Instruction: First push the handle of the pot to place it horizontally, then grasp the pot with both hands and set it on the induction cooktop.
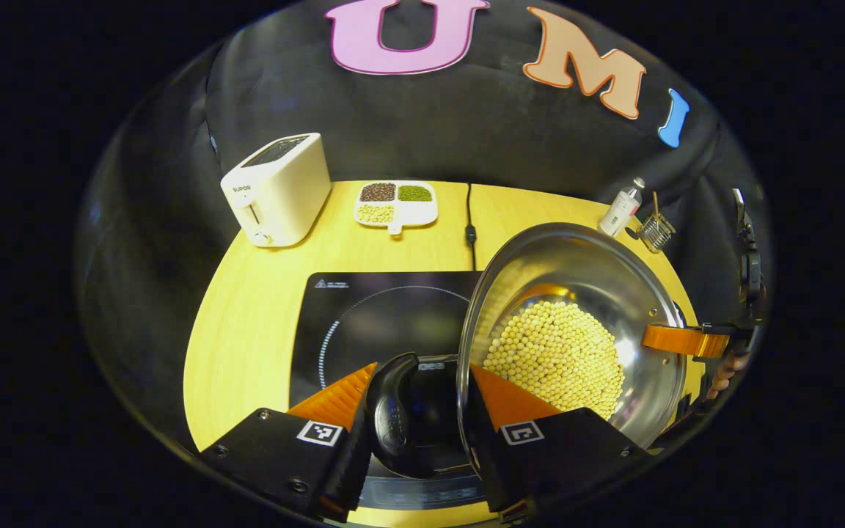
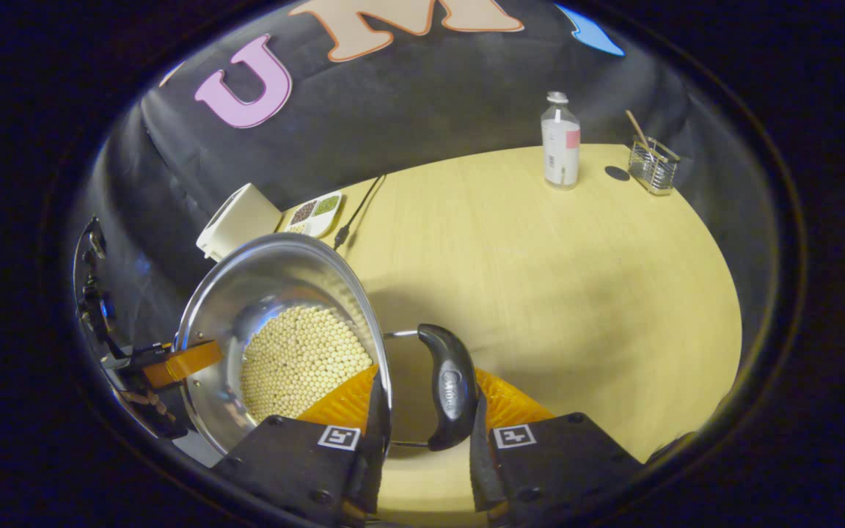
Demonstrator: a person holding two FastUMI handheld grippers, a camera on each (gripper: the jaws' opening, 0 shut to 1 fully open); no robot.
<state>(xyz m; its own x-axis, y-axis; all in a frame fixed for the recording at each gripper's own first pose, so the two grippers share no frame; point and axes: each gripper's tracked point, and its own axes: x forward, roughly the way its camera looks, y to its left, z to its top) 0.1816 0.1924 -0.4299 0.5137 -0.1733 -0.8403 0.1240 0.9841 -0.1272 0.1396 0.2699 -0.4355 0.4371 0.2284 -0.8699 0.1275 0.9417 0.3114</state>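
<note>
Ribbed fingers [image 1: 334,400] of the left gripper [image 1: 422,396] sit either side of a smooth, curved black side handle [image 1: 393,418] and the thin rim of the pot [image 1: 584,293]; whether both actually press on the handle cannot be told. In the right gripper view, the right gripper [image 2: 422,400] straddles the pot's other black handle [image 2: 450,385], a glossy moulded grip on a thin wire loop, with the pot rim between its fingers as well; firm contact cannot be told there either.

Held between the two tools, the pot is a polished, round steel bowl with mirror-bright walls, tilted in the left gripper view and carrying a heap of small, round, pale yellow beans [image 1: 558,359]. It hangs beside and partly over the flat, glossy black induction cooktop [image 1: 364,315], which carries a faint printed ring.

Beneath is a smooth, pale wooden table [image 2: 540,257]. Toward its far edge stand a boxy cream toaster [image 1: 279,187], a white divided dish [image 1: 395,203] of mixed grains, a thin black cord [image 1: 469,220], a clear plastic bottle [image 2: 560,143] and a small wire holder [image 2: 653,165].
</note>
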